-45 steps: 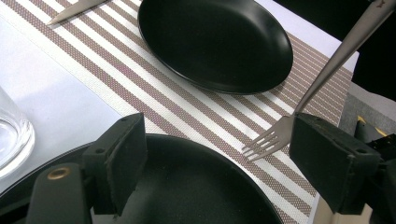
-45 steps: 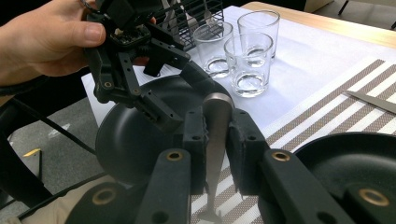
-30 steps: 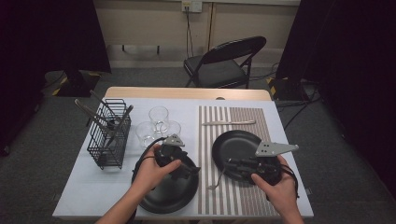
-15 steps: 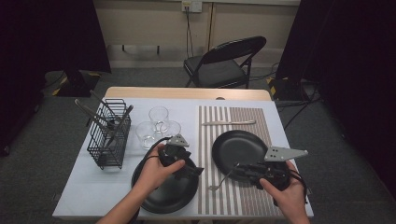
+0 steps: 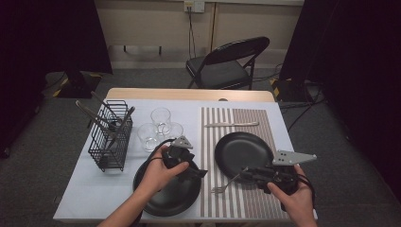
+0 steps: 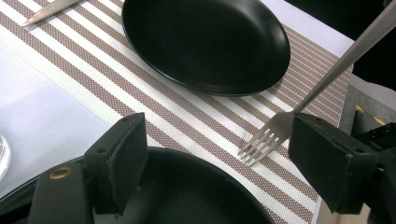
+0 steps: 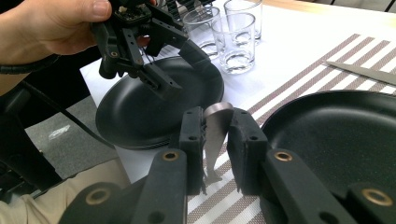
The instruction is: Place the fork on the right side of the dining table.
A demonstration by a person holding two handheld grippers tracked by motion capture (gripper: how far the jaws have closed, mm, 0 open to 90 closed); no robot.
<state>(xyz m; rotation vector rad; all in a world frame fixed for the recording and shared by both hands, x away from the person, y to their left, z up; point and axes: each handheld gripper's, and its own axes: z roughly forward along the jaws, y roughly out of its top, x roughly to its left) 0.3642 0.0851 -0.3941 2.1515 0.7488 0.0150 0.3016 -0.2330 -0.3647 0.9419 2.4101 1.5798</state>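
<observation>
Rack [image 5: 111, 137] with utensils and three glasses [image 5: 160, 126] are seen well left of and behind the left gripper [image 5: 196, 173]. Left gripper is held over the near plate [image 5: 165, 198]; its jaws are spread, nothing between them, and the plate rim is seen under them in the left gripper view [image 6: 187, 186]. Striped mat [image 5: 236, 208] lies between the two grippers. Fork [image 5: 227, 183] is pinched by its handle in the right gripper [image 5: 246, 174], tines low over the mat, just left of that gripper; contact with the mat can't be told. Far plate [image 5: 243, 150] sits on the mat just beyond the right gripper. Knife [image 5: 231, 124] lies on the mat behind that plate, well apart from both grippers.
</observation>
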